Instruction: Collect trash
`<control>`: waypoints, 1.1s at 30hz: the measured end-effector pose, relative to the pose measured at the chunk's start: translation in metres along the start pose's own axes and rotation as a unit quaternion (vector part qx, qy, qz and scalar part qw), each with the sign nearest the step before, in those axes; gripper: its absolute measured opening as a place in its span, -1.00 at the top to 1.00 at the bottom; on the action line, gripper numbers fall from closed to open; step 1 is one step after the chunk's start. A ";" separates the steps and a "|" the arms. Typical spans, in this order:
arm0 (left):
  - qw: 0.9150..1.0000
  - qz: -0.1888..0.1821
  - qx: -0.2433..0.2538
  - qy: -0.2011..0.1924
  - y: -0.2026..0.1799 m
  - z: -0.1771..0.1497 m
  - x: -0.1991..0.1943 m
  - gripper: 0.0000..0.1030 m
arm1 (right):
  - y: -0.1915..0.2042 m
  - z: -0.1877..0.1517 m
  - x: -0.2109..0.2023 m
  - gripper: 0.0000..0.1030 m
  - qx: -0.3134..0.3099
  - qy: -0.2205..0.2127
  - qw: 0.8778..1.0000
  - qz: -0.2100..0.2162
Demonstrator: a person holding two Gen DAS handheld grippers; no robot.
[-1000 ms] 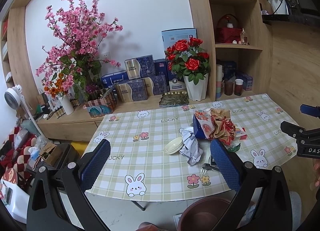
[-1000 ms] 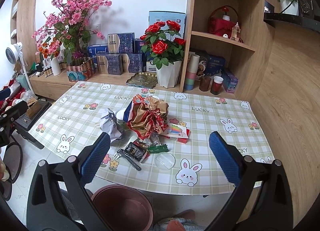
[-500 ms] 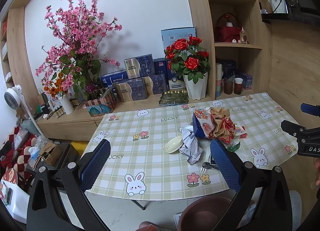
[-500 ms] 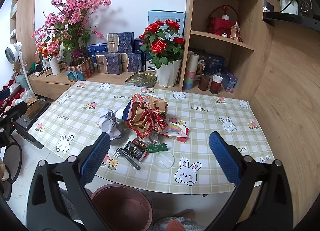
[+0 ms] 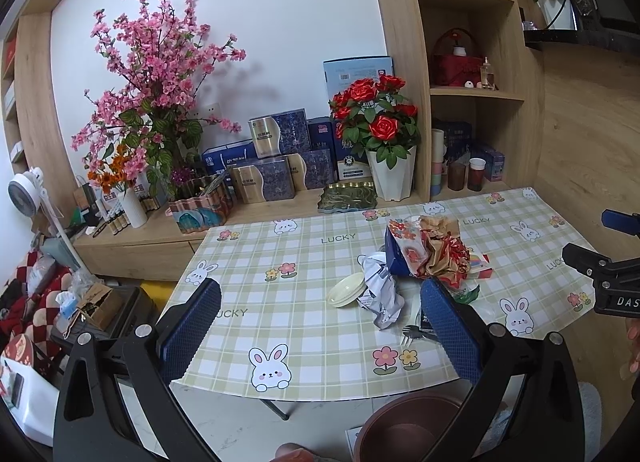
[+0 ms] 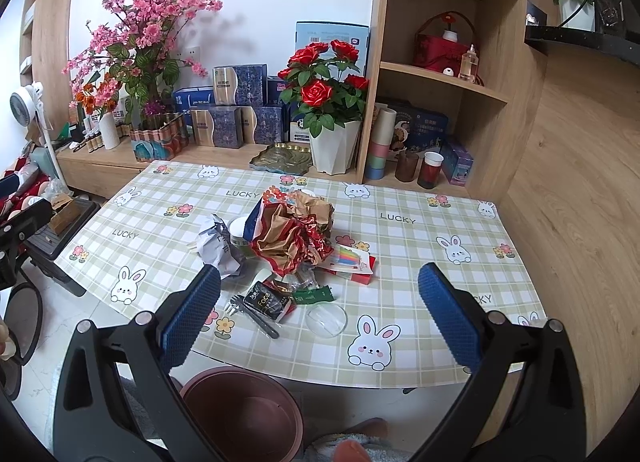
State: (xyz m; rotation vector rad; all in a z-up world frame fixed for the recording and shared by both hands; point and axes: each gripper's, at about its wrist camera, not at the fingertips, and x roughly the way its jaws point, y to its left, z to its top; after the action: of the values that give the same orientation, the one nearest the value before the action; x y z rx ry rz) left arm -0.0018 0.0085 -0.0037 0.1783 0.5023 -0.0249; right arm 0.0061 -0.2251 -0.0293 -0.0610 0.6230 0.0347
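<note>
Table [image 6: 420, 258] under checked bunny cloth, pushed against a wooden ledge with boxes and flowers. Brown bin [image 6: 244, 410] on the floor just below the near table edge, also visible low in the left view [image 5: 404, 422]. Trash heaped mid-table: crumpled red-gold wrapping [image 6: 294, 234] largest, leaning on a blue carton [image 5: 398, 258]; crumpled white paper [image 6: 218, 246] just to its left, touching a pale round lid [image 5: 346, 294]. Flat red-edged card [image 6: 352, 262] to the right of the heap. Nearer the edge: black sachet [image 6: 268, 302], green packet [image 6: 314, 296], clear round lid [image 6: 326, 320], dark plastic fork [image 6: 250, 314]. Left gripper [image 5: 316, 322] fingers spread wide, holding nothing, above the near edge. Right gripper [image 6: 320, 318] likewise spread, empty, above the small litter.
</note>
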 end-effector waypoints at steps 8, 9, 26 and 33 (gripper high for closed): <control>1.000 -0.014 -0.006 0.002 -0.001 -0.002 0.001 -0.91 | -0.003 -0.004 0.002 -0.89 -0.003 0.003 1.000 0.001; 1.000 -0.017 -0.008 0.002 -0.001 -0.002 0.001 -0.91 | -0.003 -0.005 0.003 -0.89 -0.003 0.002 1.000 0.000; 0.999 -0.016 -0.025 0.031 0.022 -0.040 0.044 -0.90 | -0.001 -0.043 0.041 -0.89 -0.022 0.038 0.999 0.029; 0.997 -0.025 -0.044 0.051 0.026 -0.041 0.070 -0.91 | -0.002 -0.040 0.070 -0.89 -0.021 0.036 0.999 0.009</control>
State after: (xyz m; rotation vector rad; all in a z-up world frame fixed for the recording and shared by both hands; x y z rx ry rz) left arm 0.0424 0.0428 -0.0682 0.0816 0.6087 -0.0426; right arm 0.0399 -0.2285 -0.1023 -0.0967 0.6949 0.0633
